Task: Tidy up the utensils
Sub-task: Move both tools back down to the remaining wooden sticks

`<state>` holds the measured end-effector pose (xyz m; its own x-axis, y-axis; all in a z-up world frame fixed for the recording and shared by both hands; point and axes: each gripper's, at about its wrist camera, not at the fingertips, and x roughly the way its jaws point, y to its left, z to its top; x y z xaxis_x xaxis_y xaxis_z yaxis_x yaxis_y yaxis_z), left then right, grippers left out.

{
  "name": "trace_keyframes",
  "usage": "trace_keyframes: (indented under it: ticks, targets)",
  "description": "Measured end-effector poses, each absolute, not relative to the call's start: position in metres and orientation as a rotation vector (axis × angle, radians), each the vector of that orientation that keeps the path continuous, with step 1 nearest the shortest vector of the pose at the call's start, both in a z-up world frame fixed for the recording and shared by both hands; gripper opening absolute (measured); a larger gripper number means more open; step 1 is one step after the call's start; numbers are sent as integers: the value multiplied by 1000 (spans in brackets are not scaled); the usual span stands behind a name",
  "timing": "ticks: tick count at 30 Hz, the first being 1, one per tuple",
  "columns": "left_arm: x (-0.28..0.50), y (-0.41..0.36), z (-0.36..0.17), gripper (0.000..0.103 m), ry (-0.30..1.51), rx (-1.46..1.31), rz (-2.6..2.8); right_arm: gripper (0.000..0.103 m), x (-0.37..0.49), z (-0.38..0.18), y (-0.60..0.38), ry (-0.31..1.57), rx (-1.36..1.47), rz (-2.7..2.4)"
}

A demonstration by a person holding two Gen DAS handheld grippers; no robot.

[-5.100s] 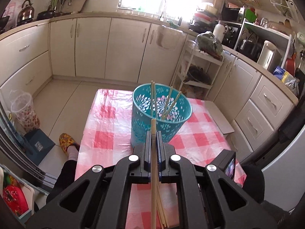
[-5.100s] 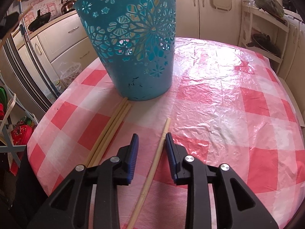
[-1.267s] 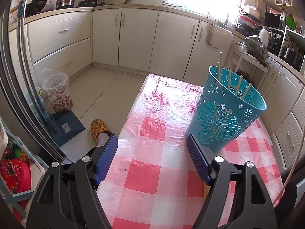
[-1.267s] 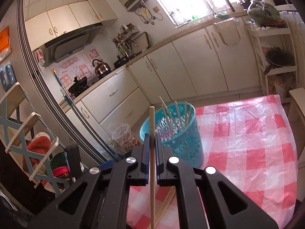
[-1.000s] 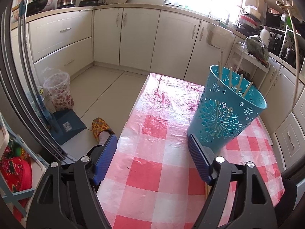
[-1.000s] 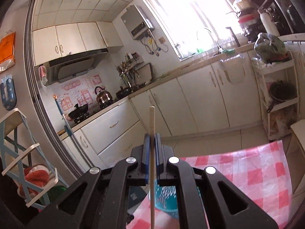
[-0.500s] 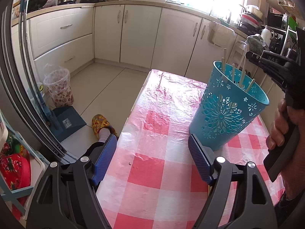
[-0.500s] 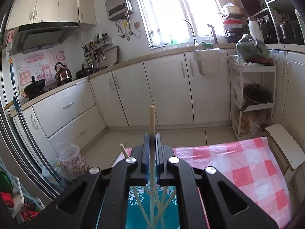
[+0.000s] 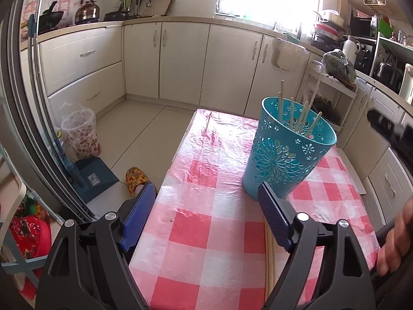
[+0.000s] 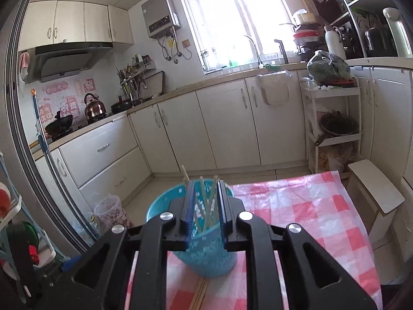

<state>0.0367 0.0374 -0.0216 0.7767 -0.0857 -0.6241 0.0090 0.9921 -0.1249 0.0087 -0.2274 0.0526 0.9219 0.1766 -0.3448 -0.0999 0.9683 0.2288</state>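
I see the table (image 9: pixel 206 232) under its pink checked plastic cloth, with the teal perforated basket (image 9: pixel 284 160) near its far right side, several chopsticks (image 9: pixel 291 115) standing inside. My left gripper (image 9: pixel 206 222) hangs wide open and empty over the near edge. My right gripper (image 10: pixel 205 204) sits above the basket, jaws parted, gripping nothing. More loose chopsticks (image 9: pixel 269 263) lie by the near edge. They look light, stiff and slick; I'd pinch one mid-length.
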Motion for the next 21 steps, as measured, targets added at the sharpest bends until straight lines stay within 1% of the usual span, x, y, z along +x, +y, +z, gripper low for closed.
trace_keyframes:
  ticks: [4, 6, 9, 21]
  targets:
    - [25, 39, -17, 80, 677, -117, -54, 18, -15, 4, -214, 543, 166, 156]
    - [19, 39, -17, 80, 683, -115, -57, 18, -14, -31, -207, 686, 163, 167]
    - [9, 41, -18, 81, 689, -114, -57, 18, -6, -68, -196, 828, 146, 190]
    - [-10, 60, -25, 82, 712, -139, -37, 17, 26, -99, -168, 914, 118, 170]
